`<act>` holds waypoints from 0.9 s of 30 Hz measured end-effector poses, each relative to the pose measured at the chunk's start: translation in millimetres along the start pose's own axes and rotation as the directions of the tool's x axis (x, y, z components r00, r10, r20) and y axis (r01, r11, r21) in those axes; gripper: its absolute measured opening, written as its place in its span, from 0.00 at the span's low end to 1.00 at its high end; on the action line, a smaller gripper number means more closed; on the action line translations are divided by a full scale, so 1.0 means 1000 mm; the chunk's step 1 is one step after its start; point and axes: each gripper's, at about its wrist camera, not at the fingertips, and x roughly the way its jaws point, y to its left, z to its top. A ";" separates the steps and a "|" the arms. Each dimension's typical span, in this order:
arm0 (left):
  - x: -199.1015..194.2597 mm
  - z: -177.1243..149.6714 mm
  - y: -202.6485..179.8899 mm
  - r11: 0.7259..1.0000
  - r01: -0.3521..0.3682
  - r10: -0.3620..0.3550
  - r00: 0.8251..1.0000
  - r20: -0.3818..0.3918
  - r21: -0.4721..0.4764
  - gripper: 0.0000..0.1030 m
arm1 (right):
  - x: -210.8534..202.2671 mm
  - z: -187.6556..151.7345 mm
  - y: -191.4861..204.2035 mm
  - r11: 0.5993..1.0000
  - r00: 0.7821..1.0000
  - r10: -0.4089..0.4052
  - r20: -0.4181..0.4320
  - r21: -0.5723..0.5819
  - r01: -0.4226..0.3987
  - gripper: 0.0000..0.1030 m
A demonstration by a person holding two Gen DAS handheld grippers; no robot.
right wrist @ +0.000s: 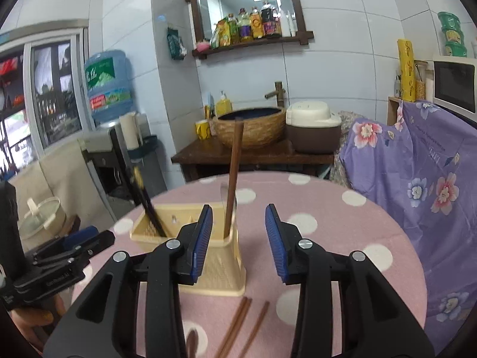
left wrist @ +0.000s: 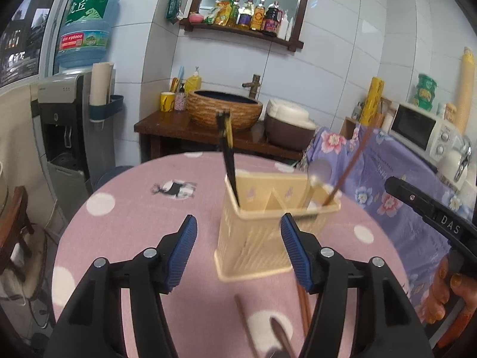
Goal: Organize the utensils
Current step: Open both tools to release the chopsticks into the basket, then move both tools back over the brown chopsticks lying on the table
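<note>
Closest to me, the left gripper [left wrist: 238, 250] hangs over the near edge of the round table with its pink, white-dotted cloth [left wrist: 134, 238], its blue ribbed pads [left wrist: 184, 253] spread wide with nothing between them. The right gripper [right wrist: 238, 241] hovers likewise over the same table, jaws wide and empty, its left pad lying in front of the holder's corner in its own view. Below them, flat on the cloth, lie three loose brown wooden chopsticks [right wrist: 238, 325], two of them side by side and touching, the third just beside them; a dark brown spoon-like piece [left wrist: 280, 337] lies near them, too blurred to name surely. Just past the fingertips stands the cream plastic utensil holder with ribbed walls and inner dividers [left wrist: 262, 238], upright on the table. In its left compartment a pair of black chopsticks with yellow tops [left wrist: 228, 155] leans outward. In its right part a single brown wooden chopstick [right wrist: 232, 179] stands tilted, with a shiny metal spoon [left wrist: 320, 173] next to it, bowl up. Beyond the table, a dark wooden stand carries a woven-look basin [left wrist: 223, 110] and a white and brown rice cooker [right wrist: 313, 131]. To the right a purple flowered cloth [right wrist: 417, 185] drapes a counter.
</note>
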 end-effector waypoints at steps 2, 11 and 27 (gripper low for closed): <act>-0.001 -0.018 0.001 1.000 -0.016 0.016 0.999 -0.038 0.016 0.57 | 0.002 -0.025 -0.001 1.000 0.998 -0.017 -0.064 -0.007 0.016 0.38; 0.011 -0.094 0.023 0.997 -0.022 0.005 0.973 -0.232 -0.071 0.42 | 0.028 -0.125 -0.004 0.997 0.941 -0.039 -0.337 0.047 0.058 0.37; 0.011 -0.114 0.016 0.997 -0.028 0.007 0.965 -0.262 -0.076 0.42 | 0.040 -0.164 0.023 0.994 0.890 -0.105 -0.444 -0.010 0.112 0.31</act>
